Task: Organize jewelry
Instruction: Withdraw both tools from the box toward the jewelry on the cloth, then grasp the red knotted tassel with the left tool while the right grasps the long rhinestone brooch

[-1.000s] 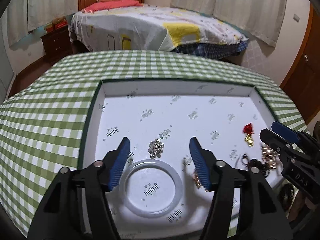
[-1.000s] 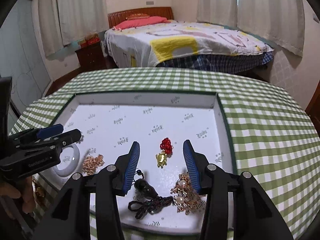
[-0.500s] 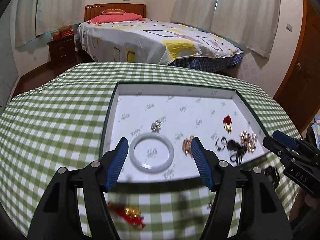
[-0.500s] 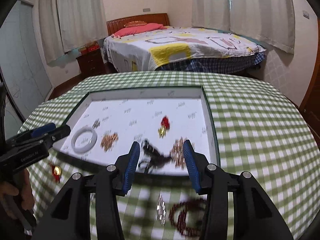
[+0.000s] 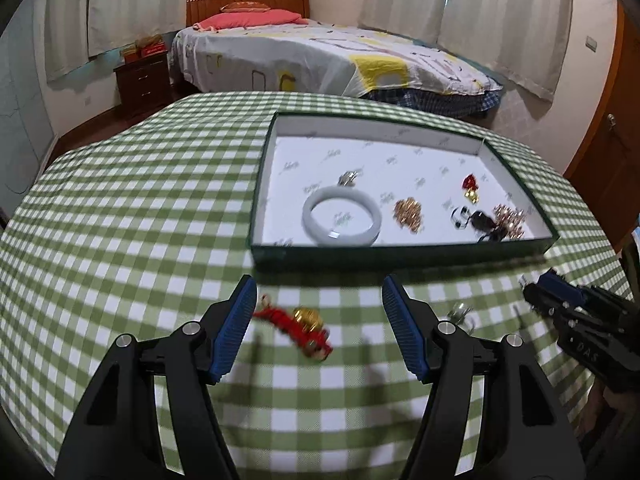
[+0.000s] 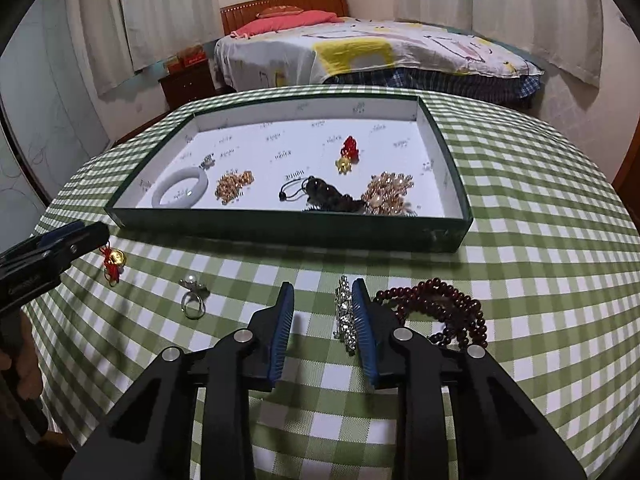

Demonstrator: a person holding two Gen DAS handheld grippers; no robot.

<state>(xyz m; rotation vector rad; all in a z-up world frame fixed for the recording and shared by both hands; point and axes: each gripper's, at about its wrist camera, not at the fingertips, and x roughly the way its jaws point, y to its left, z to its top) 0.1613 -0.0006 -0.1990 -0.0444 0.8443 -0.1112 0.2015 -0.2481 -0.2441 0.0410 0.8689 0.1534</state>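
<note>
Covering the table, green-checked cloth [image 5: 132, 216]; bed [image 5: 320, 56] behind; both claws spread, empty.

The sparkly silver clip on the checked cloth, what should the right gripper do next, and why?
Probably shift slightly right and lower: the sparkly silver rhinestone clip lies against the right gripper's right finger, not centred, and its jaws, just closing, hold nothing yet.

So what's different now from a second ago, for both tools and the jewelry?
Both tools pulled back from over the tray to the tablecloth in front of it. The left tool now hangs open over the red and gold charm. The right tool has just been closing, its jaws narrower, with the rhinestone piece beside its right finger, not yet gripped. Nothing was picked up; the tray's pieces lie as before.
</note>
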